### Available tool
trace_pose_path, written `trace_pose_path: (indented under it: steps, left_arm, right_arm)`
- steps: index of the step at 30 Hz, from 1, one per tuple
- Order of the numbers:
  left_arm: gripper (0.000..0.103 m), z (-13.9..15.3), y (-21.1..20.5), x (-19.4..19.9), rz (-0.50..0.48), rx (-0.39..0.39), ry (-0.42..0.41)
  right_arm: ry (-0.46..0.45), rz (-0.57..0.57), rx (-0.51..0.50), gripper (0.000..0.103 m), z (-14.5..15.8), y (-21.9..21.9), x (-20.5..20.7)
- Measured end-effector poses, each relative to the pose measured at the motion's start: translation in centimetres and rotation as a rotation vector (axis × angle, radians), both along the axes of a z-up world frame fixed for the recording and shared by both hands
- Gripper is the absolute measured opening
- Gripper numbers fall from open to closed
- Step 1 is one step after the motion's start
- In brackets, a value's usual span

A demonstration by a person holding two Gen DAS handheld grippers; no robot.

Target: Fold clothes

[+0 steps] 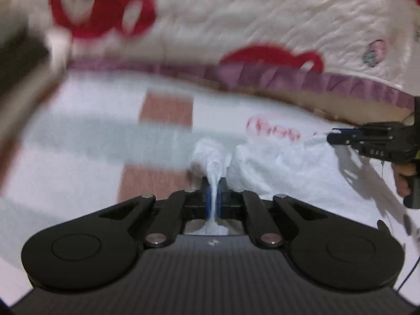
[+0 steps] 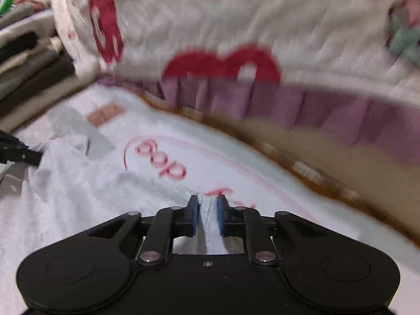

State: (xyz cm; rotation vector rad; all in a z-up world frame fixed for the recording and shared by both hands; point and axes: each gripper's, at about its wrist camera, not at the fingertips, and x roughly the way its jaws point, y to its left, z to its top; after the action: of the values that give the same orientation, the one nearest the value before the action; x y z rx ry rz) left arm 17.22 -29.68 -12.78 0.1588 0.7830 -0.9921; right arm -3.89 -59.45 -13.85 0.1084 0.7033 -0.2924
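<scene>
Closest in, the left gripper (image 1: 215, 197) has its 2 blue-padded fingers (image 1: 207, 197) pinched tight on a bunched, twisted tuft of the white garment (image 1: 275, 173), the cloth squeezed thin between the pads and fanning out beyond them. The right gripper (image 2: 207, 212) has its fingers (image 2: 195, 215) narrow around a stitched hem edge; a sliver of gap shows on either side of the hem, so I judge this grip light, or perhaps not fully seated. In the left view that same gripper shows off to the right, its tips at the garment's far corner, a hand (image 1: 401, 181) on its grip. The garment lies crumpled on the bed sheet (image 2: 157, 162), which is pale with pink lettering and salmon and grey blocks, and it spans the space between the 2 grippers. The step in hand looks like taking 2 edge points to spread or lift the cloth for a fold. To do it well, I would firm up the right pinch on the hem before pulling, draw both hands apart evenly so the slack comes out without tugging the tuft free, and keep the edge level so the fold line falls straight. Beyond the sheet run a purple frilled border (image 2: 288, 110) and a white quilt with red shapes (image 2: 236, 26); a stack of folded clothes (image 2: 29, 65) sits far left, well apart
</scene>
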Motion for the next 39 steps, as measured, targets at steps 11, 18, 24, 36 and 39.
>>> trace_pose_path:
  steps: [11,18,24,36,39]
  left_arm:
    - [0.045,-0.8,0.6,1.8,0.291,-0.034,0.007]
    - [0.060,-1.1,6.4,0.3,0.229,-0.077,0.187]
    - [0.062,-1.8,6.9,-3.5,0.050,-0.018,0.346]
    - [0.060,-2.6,2.0,-6.4,0.143,-0.095,0.229]
    - [0.004,-1.8,1.7,-6.7,0.170,-0.071,0.139]
  right_arm:
    - [0.055,-0.165,-0.145,0.012,-1.2,-1.4,-0.7]
    - [0.101,-0.151,-0.207,0.012,-1.3,-0.8,-0.4]
    - [0.087,-0.172,-0.161,0.015,-1.2,-1.0,-0.4]
    - [-0.091,-0.555,0.262,0.047,2.0,-9.3,-12.5]
    - [-0.070,-0.593,0.271,0.048,2.3,-9.7,-16.5]
